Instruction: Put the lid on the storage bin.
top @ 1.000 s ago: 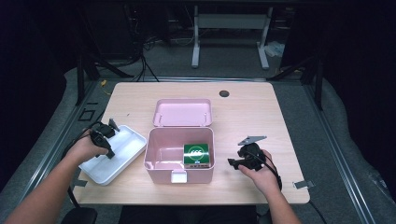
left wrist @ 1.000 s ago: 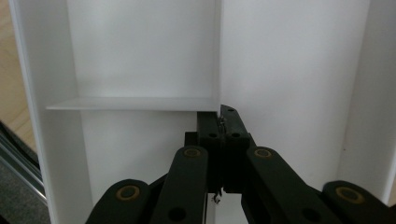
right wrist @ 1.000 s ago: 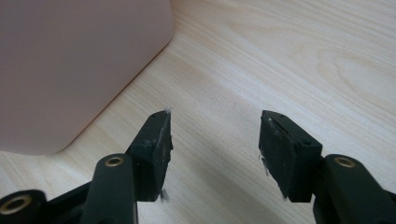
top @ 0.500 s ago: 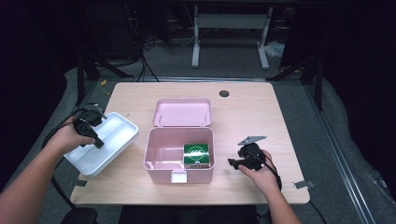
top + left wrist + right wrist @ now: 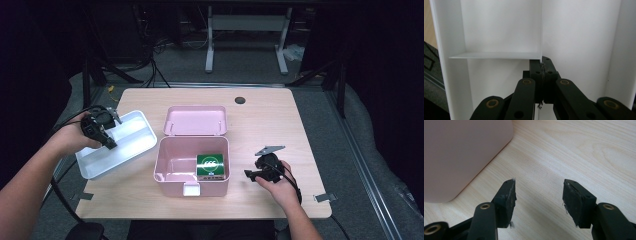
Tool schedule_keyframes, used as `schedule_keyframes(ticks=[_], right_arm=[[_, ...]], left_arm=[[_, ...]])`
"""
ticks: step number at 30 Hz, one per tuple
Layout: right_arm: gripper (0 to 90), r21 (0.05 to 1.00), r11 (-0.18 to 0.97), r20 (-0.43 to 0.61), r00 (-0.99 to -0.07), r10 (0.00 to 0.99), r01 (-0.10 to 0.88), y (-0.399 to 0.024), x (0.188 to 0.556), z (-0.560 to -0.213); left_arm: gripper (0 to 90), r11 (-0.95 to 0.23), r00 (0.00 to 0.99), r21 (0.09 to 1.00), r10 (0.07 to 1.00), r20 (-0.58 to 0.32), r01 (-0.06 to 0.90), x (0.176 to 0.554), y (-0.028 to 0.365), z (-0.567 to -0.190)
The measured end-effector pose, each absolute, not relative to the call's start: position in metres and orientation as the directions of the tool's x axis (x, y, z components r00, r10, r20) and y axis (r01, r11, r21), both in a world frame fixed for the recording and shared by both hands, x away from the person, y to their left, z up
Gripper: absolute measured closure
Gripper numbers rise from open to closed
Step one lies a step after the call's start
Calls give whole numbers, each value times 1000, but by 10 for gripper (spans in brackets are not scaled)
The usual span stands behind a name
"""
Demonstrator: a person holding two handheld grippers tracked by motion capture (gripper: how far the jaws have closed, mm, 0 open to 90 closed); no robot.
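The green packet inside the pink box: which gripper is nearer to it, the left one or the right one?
Right. The right gripper rests on the table just beside the pink box holding the green packet; the left gripper is farther off, clamped on the white tray.

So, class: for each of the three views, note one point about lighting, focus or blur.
High view: the table is evenly lit, the room around it dark and slightly soft. Left gripper view: the white tray is bright and almost featureless, held by the left gripper. Right gripper view: wood grain is sharp, the pink box blurred.
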State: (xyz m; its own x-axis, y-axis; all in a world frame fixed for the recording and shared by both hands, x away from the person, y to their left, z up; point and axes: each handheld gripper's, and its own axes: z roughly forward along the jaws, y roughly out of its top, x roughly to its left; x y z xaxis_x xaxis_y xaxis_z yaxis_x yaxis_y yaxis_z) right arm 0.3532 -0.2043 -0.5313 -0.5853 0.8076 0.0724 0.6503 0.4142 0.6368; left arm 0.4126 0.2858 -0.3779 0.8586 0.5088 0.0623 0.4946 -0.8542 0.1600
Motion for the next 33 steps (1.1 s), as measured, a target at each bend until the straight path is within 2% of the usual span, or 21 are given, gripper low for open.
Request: schedule_keyframes(ticks=[12,33], right_arm=[[437,639,401,90,-581,809,657,-206,354,-532],[438,647,399,94,-587,804,650,-209,354,-531]], left_arm=[[890,-937,944,158,324,65,311,414,217,-365],[890,-989,995,113,96,22,93,409,103,-378]])
